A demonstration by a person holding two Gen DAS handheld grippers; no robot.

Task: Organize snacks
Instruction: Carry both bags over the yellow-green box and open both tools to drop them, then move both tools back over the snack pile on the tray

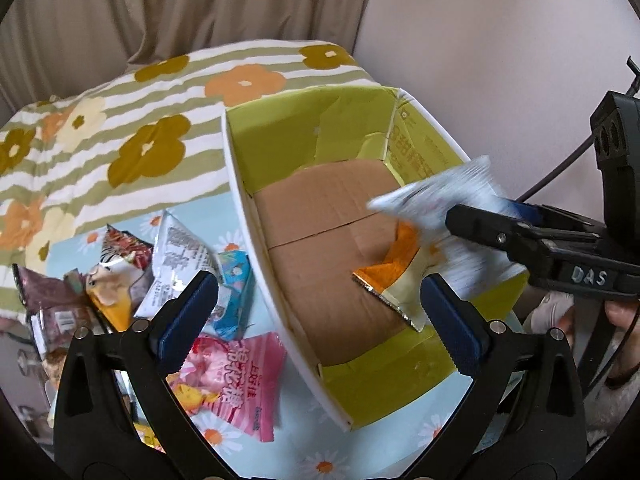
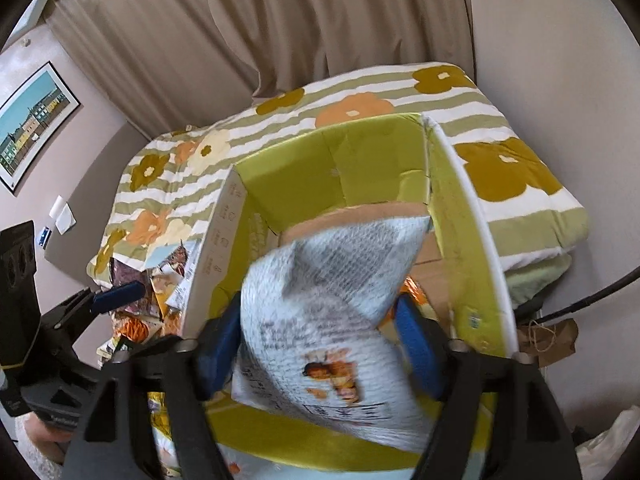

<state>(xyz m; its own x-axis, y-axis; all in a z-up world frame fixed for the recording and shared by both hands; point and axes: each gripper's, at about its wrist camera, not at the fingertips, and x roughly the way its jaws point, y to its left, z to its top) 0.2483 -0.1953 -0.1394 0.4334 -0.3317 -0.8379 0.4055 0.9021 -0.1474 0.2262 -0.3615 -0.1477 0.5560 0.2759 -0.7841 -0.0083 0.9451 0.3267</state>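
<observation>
An open cardboard box (image 1: 240,184) with green inner walls and a brown floor stands on the table; it also shows in the right wrist view (image 2: 472,208). An orange and yellow snack packet (image 1: 390,276) lies inside it. My right gripper (image 2: 320,332) is shut on a white printed snack bag (image 2: 332,312) and holds it over the box; the bag looks blurred in the left wrist view (image 1: 436,196). My left gripper (image 1: 320,308) is open and empty above the box's near left wall. Loose snack packets (image 1: 168,280) lie left of the box, among them a pink one (image 1: 236,380).
A floral striped quilt (image 1: 120,120) lies behind the box. Beige curtains (image 1: 180,4) hang at the back and a wall (image 1: 500,60) stands to the right. A framed picture (image 2: 32,120) hangs on the left wall. A black cable (image 2: 580,300) runs at the right.
</observation>
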